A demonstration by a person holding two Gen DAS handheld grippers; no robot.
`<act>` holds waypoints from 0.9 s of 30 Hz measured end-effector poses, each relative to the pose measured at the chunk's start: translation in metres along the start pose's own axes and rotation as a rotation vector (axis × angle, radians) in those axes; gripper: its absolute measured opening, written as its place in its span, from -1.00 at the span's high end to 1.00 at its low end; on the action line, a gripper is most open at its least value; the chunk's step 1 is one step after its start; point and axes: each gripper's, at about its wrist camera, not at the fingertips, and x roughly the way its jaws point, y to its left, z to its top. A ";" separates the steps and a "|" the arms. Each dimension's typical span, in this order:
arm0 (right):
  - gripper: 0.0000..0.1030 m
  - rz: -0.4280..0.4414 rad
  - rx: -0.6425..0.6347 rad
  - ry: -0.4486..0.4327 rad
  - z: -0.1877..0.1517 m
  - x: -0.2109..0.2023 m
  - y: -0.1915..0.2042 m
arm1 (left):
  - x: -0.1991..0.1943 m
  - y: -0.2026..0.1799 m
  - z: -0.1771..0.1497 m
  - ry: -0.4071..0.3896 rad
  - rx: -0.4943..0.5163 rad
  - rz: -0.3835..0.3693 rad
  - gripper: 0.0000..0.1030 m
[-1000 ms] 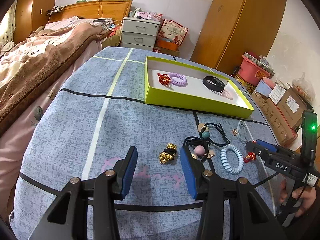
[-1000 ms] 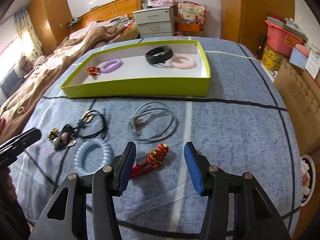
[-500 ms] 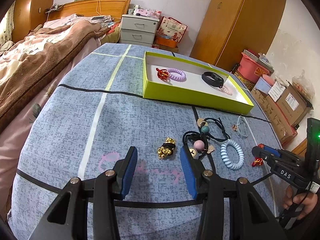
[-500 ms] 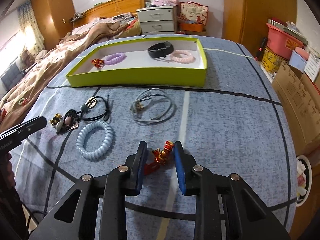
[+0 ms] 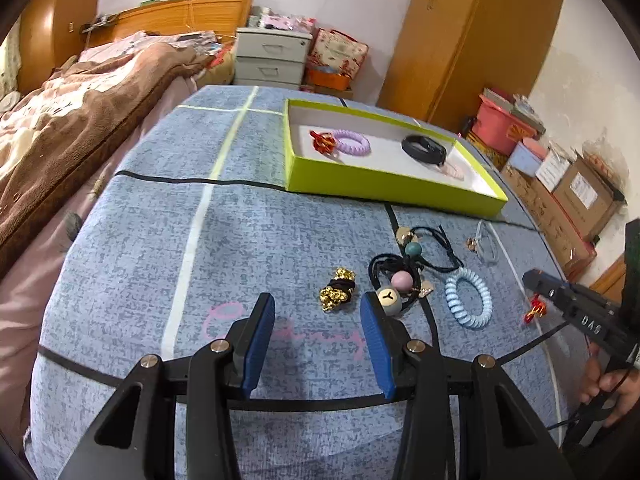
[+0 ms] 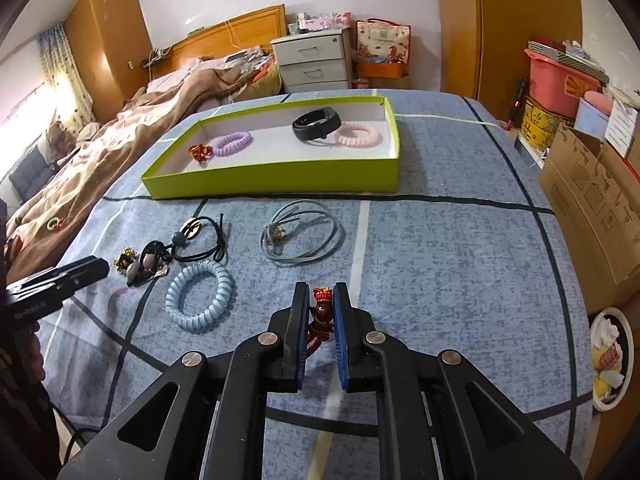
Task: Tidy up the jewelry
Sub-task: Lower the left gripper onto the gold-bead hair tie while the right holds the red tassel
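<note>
My right gripper (image 6: 321,296) is shut on a red and gold hair tie (image 6: 321,312) and holds it above the blue cloth. My left gripper (image 5: 318,314) is open and empty, just short of a gold and black hair tie (image 5: 337,289). A lime-green tray (image 6: 276,176) at the back holds a purple coil tie (image 6: 231,143), a red ornament (image 6: 200,151), a black band (image 6: 317,123) and a pink coil tie (image 6: 357,135). On the cloth lie a light-blue coil tie (image 6: 200,296), a beaded black cord bundle (image 5: 404,272) and a grey cord (image 6: 300,236).
A bed with a brown blanket (image 5: 72,120) runs along the left side of the table. Cardboard boxes (image 6: 592,208) and a pink bin (image 6: 560,76) stand to the right. A wardrobe (image 5: 460,40) and a drawer unit (image 5: 272,56) are behind.
My right gripper has closed on the red and gold hair tie and lifted it off the cloth. My left gripper has stayed open and drawn back slightly from the gold tie.
</note>
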 end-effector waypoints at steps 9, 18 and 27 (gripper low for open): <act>0.76 0.010 0.007 -0.013 0.000 -0.003 -0.003 | 0.015 -0.011 0.006 0.006 0.038 0.040 0.10; 0.76 0.020 0.014 -0.019 0.000 -0.005 -0.004 | 0.024 -0.020 0.010 0.029 0.095 0.064 0.10; 0.76 0.024 0.017 -0.019 0.000 -0.005 -0.005 | 0.024 -0.027 0.008 0.031 0.141 0.092 0.58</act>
